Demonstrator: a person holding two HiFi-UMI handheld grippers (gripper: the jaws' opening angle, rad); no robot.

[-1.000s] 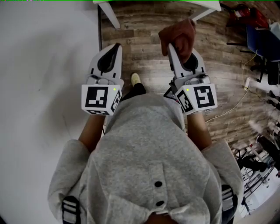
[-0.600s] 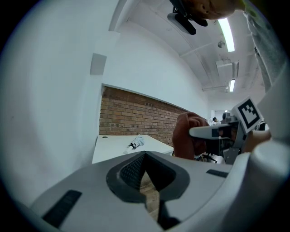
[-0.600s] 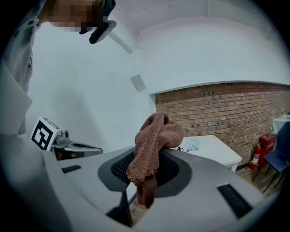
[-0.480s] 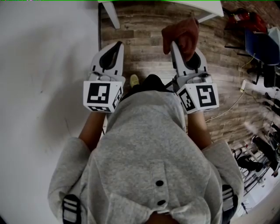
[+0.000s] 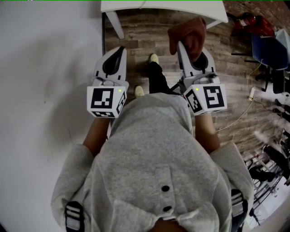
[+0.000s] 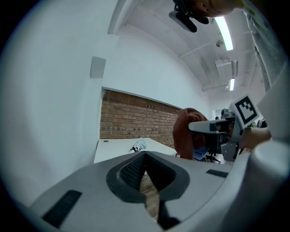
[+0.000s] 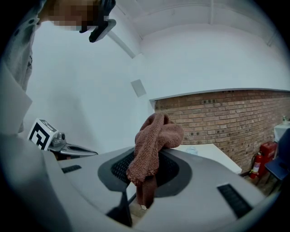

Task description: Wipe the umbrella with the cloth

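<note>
A person in a grey hooded top (image 5: 154, 158) walks along a white wall (image 5: 45, 90) over the wood-plank floor (image 5: 136, 27) toward a white table (image 5: 163, 5). More of the table's edge shows in the head view than a second ago. One dark-trousered leg has swung forward since then, planting a pale shoe (image 5: 154, 58) ahead of the body. The approach is evidently under way and no wiping has begun.

Both forearms are held out in front, side by side and well apart, with each tool pointing ahead and only slightly downward. The left gripper (image 5: 121, 48) carries nothing and its jaws are pressed together. The right gripper (image 5: 180, 45) has its jaws clamped on a rust-brown terry cloth (image 5: 188, 34), which bunches above the tips and hangs in a fold below them.

The umbrella cannot be identified for certain. A small pale bundle (image 6: 138, 145) lies on the table against a brick wall (image 6: 131, 120), too distant to name. If it is the umbrella, the person has yet to reach it.
</note>
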